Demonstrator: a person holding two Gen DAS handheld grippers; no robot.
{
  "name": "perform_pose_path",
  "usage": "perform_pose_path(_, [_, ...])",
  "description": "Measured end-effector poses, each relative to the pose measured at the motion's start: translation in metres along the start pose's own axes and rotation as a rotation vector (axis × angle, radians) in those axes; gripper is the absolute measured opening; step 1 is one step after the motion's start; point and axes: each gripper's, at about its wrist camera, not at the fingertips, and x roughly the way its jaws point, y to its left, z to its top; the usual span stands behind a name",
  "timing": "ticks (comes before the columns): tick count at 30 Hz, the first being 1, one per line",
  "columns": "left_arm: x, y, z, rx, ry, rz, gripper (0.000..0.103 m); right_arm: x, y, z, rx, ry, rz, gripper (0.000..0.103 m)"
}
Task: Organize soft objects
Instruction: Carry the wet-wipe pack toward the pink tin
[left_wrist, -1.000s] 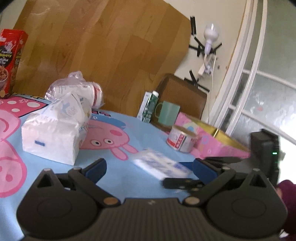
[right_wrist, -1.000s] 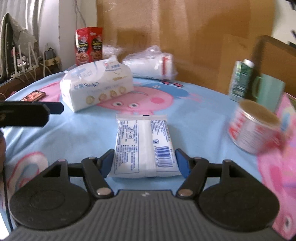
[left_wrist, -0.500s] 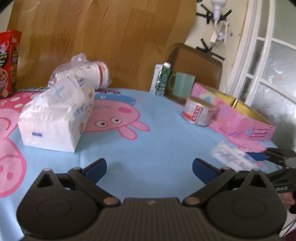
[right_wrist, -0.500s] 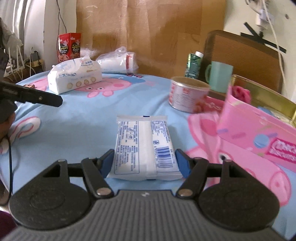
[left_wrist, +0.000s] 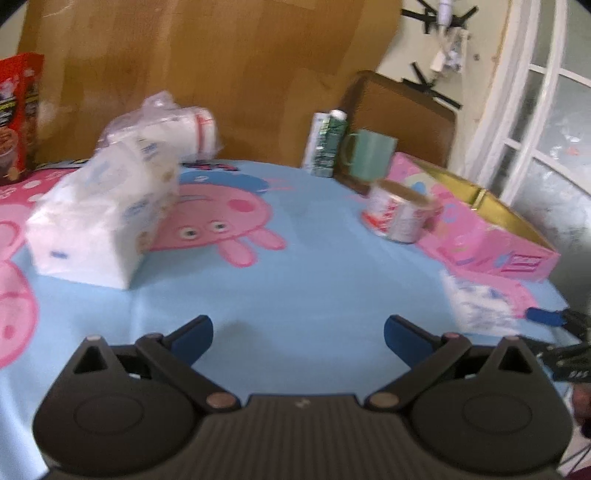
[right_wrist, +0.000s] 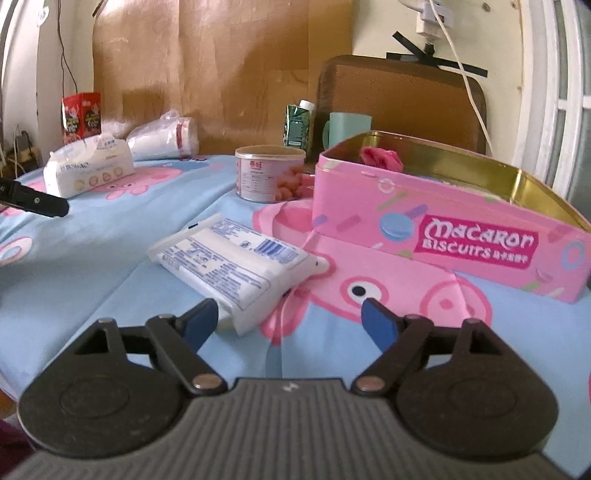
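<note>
Now the right gripper has jaws spread wide, holding nothing, the flat tissue pack lying on the tablecloth just beside the pink tin; the left gripper gapes wide, empty.

Cartoon-pig cloth over the worktop, round tin can near a mint mug and green carton, red snack box far back left, brown chair back

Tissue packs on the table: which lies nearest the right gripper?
The flat wipes pack, lying just ahead of the open right gripper. The bulky tissue pack and bagged roll sit far back.
</note>
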Motion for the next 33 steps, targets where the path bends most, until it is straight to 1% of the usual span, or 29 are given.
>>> perform_pose_path(3, [0.003,-0.021,0.006,0.036,0.002,-0.02,0.102,-0.002,0.0,-0.002,0.015,-0.01,0.017,0.087])
perform_pose_path(7, [0.01,-0.043,0.01,0.048,0.02,-0.057,0.102,-0.004,-0.001,-0.003,0.03,-0.026,0.048,0.087])
perform_pose_path(10, [0.018,-0.053,0.009,0.047,0.051,-0.052,0.103,-0.005,0.001,-0.005,0.037,-0.03,0.061,0.087])
perform_pose_path(14, [0.03,-0.058,0.009,0.013,0.086,-0.034,0.103,-0.005,0.002,-0.006,0.05,-0.027,0.062,0.087])
perform_pose_path(20, [0.038,-0.063,0.008,-0.006,0.107,-0.034,0.103,-0.007,0.002,-0.005,0.058,-0.035,0.067,0.087])
perform_pose_path(23, [0.04,-0.063,0.006,-0.01,0.103,0.009,0.103,-0.006,0.003,-0.004,0.055,-0.03,0.066,0.087])
perform_pose_path(27, [0.038,-0.058,0.003,-0.051,0.061,0.098,0.103,-0.003,0.003,-0.003,0.052,-0.02,0.063,0.087])
perform_pose_path(33, [0.033,-0.066,-0.005,-0.058,0.036,0.171,0.103,-0.001,0.008,-0.001,0.04,-0.007,0.059,0.087])
